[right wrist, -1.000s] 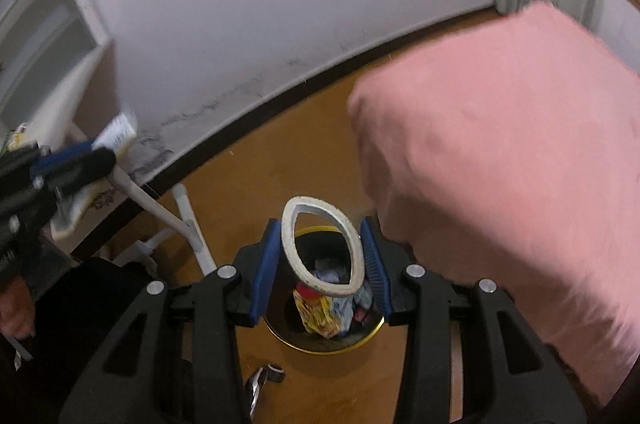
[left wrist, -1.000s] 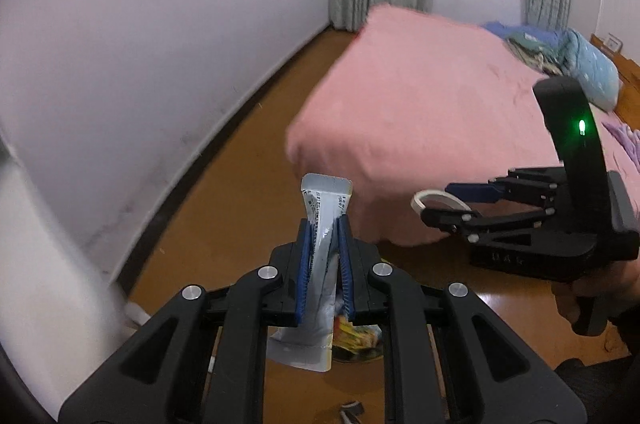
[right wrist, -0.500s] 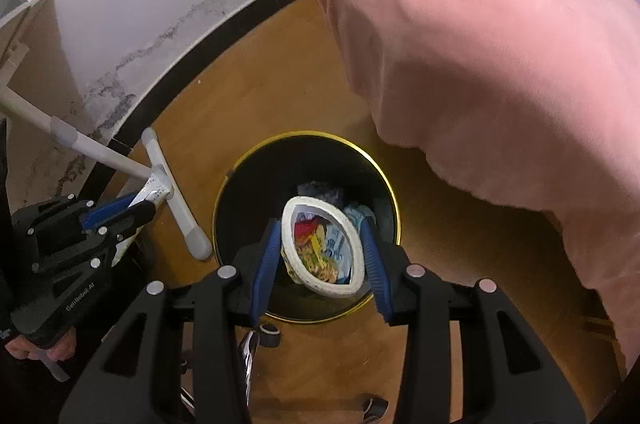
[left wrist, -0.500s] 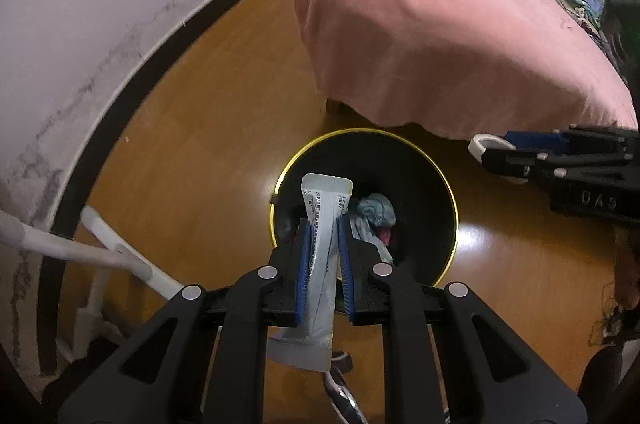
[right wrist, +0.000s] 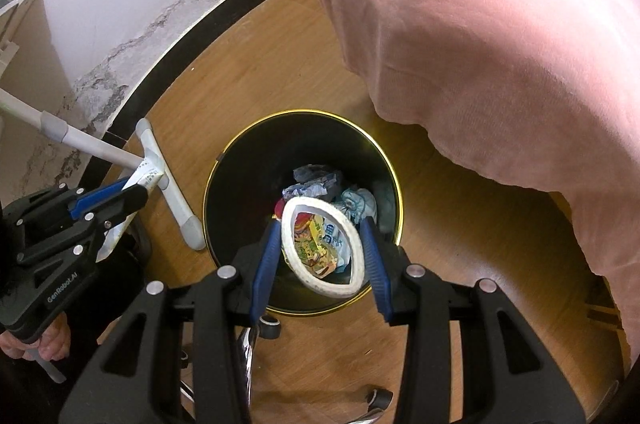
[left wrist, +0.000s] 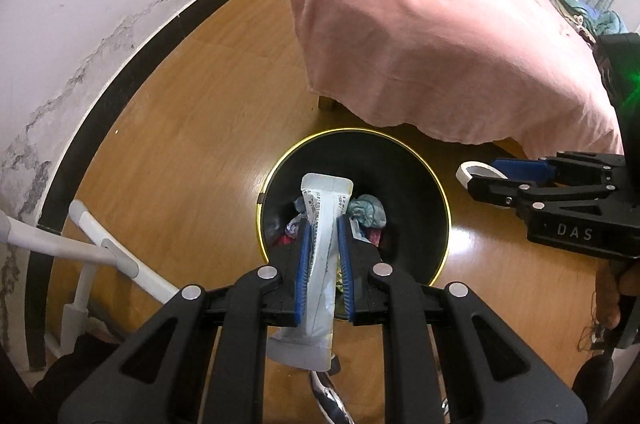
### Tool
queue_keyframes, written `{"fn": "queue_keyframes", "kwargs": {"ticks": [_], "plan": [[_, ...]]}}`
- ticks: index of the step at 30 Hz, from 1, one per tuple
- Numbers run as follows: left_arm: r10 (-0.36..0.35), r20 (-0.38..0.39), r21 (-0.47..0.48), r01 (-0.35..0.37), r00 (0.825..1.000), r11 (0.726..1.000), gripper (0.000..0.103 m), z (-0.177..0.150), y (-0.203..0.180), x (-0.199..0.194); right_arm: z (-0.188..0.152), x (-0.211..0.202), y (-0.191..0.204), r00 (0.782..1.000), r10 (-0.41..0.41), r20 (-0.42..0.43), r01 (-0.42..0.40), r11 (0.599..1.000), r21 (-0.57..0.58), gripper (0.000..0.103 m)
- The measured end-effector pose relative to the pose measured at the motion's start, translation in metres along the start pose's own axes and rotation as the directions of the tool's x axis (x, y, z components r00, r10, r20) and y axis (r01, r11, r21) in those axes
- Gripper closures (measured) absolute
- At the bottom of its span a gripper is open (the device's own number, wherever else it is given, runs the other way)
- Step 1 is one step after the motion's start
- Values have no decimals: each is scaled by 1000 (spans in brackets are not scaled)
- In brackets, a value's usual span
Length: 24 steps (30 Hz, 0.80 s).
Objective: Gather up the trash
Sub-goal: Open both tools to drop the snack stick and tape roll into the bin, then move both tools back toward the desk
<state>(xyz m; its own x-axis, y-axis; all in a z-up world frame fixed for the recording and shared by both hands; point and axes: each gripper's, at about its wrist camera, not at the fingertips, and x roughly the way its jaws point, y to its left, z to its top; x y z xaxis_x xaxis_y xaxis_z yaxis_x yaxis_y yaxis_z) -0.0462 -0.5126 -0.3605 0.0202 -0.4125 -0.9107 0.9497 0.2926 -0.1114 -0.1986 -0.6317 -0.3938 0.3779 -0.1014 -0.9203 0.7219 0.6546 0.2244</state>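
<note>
From the left wrist, the left gripper point(left wrist: 324, 252) squeezes a flat white wrapper point(left wrist: 320, 264) tight between its blue pads. The wrapper sticks up over a black trash bin point(left wrist: 420, 180) with a gold rim, which stands on the wood floor point(left wrist: 192, 128) by a pink blanket point(left wrist: 440, 36). Crumpled trash point(left wrist: 366, 210) lies inside.

From the right wrist, the right gripper point(right wrist: 322, 248) is partly open and pinches a white ring point(right wrist: 356, 248) from both sides. The ring hangs over the bin point(right wrist: 248, 168). A white stand point(right wrist: 168, 184) sits just beside the bin.
</note>
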Motion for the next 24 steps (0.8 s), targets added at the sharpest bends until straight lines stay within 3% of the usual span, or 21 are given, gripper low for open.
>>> {"fn": "queue_keyframes", "kwargs": {"ticks": [9, 13, 17, 20, 22, 24], "plan": [[0, -2, 6, 0, 1000, 1000, 87, 0, -1, -1, 2, -1, 1, 1000, 11, 3, -11, 1000, -3, 61], [-1, 9, 2, 1, 1000, 1000, 60, 1, -2, -3, 4, -6, 3, 1000, 12, 20, -12, 1000, -6, 44], [1, 16, 16, -1, 1000, 1000, 56, 1, -6, -4, 5, -12, 5, 999, 17, 33, -17, 1000, -1, 44], [-6, 24, 16, 5, 1000, 1000, 45, 1, -7, -8, 6, -17, 5, 999, 16, 42, -17, 1000, 2, 43], [-5, 37, 20, 4, 999, 1000, 22, 3, -10, -14, 7, -21, 4, 999, 13, 47, -14, 1000, 8, 32], [5, 66, 33, -8, 998, 999, 10, 4, -17, -25, 8, -30, 2, 998, 4, 60, -5, 1000, 11, 22]]}}
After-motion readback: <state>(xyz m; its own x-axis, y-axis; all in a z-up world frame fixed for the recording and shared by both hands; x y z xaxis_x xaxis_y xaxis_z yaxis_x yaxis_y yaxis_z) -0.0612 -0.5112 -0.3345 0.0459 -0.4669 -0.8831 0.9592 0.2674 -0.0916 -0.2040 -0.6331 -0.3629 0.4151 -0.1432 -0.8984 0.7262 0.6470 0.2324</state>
